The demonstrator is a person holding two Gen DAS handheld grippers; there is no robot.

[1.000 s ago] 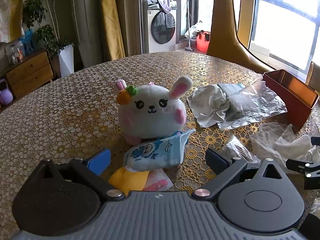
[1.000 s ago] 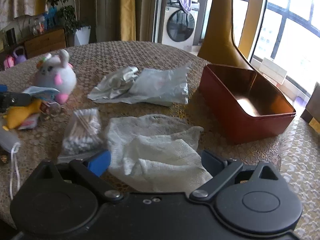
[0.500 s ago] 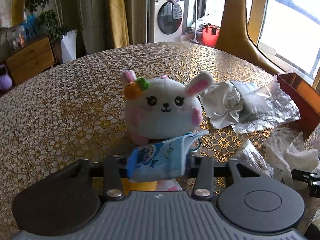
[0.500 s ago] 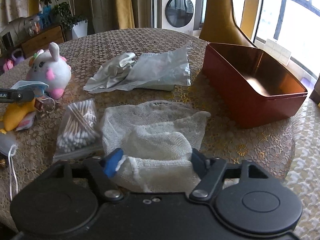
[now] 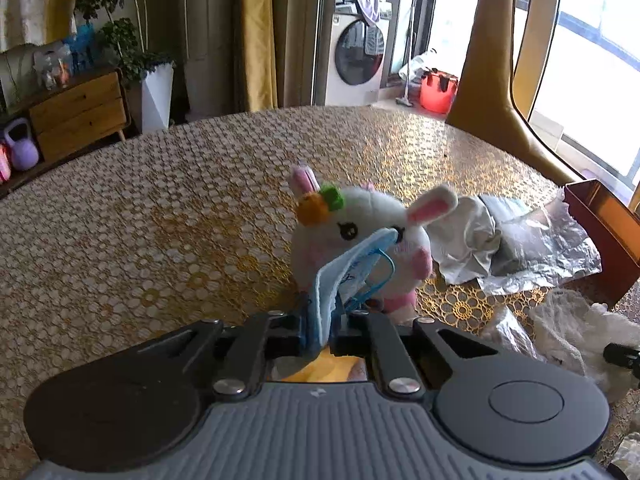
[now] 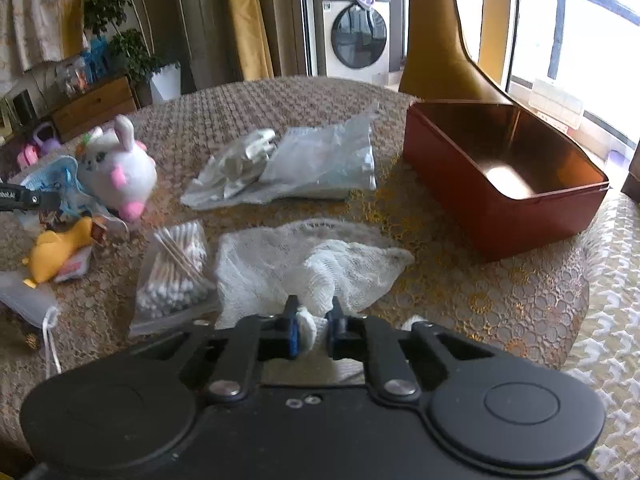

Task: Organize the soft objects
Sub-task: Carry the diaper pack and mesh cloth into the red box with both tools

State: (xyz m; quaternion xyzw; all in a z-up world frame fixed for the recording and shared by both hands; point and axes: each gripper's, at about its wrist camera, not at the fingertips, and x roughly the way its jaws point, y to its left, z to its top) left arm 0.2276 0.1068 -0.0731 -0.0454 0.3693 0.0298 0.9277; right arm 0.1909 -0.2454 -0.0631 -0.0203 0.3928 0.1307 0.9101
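Observation:
A small blue printed face mask (image 5: 344,272) sticks up from my left gripper (image 5: 322,320), which is shut on its lower edge and holds it just off the table. Right behind the mask sits a white plush bunny (image 5: 360,220). In the right wrist view, my right gripper (image 6: 314,320) is closing, its pads pinching the near fold of a white gauze cloth (image 6: 304,256) that lies spread on the table. An open red metal box (image 6: 540,208) stands to the cloth's right, with nothing visible inside it.
On the lace-covered round table lie a bag of cotton swabs (image 6: 172,276), a yellow plush (image 6: 60,248), a white drawstring pouch (image 6: 24,300) and crumpled silver and clear bags (image 6: 296,164). A yellow chair back (image 6: 436,40) rises behind the box.
Both grippers went from wide open to closed: the left one on the blue mask, which now stands on edge and slightly lifted, the right one on the gauze cloth's near fold.

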